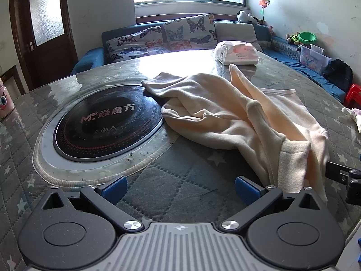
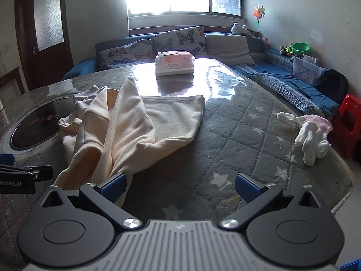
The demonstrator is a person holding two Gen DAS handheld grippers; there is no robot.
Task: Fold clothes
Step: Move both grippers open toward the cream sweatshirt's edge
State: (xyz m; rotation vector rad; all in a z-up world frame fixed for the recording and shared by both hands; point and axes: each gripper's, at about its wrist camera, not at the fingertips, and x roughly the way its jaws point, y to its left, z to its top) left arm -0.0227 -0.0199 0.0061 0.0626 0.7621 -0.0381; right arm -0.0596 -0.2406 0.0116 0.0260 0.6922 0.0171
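Observation:
A cream garment [image 1: 237,117] lies crumpled on the quilted grey table cover [image 1: 171,176], partly over the black round cooktop [image 1: 108,122]. My left gripper [image 1: 180,188] is open and empty, just left of the garment's near edge. In the right wrist view the garment [image 2: 135,126] lies ahead and to the left. My right gripper [image 2: 180,186] is open and empty; its left fingertip [image 2: 114,186] sits at the garment's near corner. The left gripper's side [image 2: 20,176] shows at the left edge of that view.
A tissue pack [image 2: 174,64] sits at the far side of the table. White and pink gloves [image 2: 312,133] lie near the right edge. A sofa with butterfly cushions [image 1: 171,36] stands behind. A red stool [image 2: 348,122] stands right of the table.

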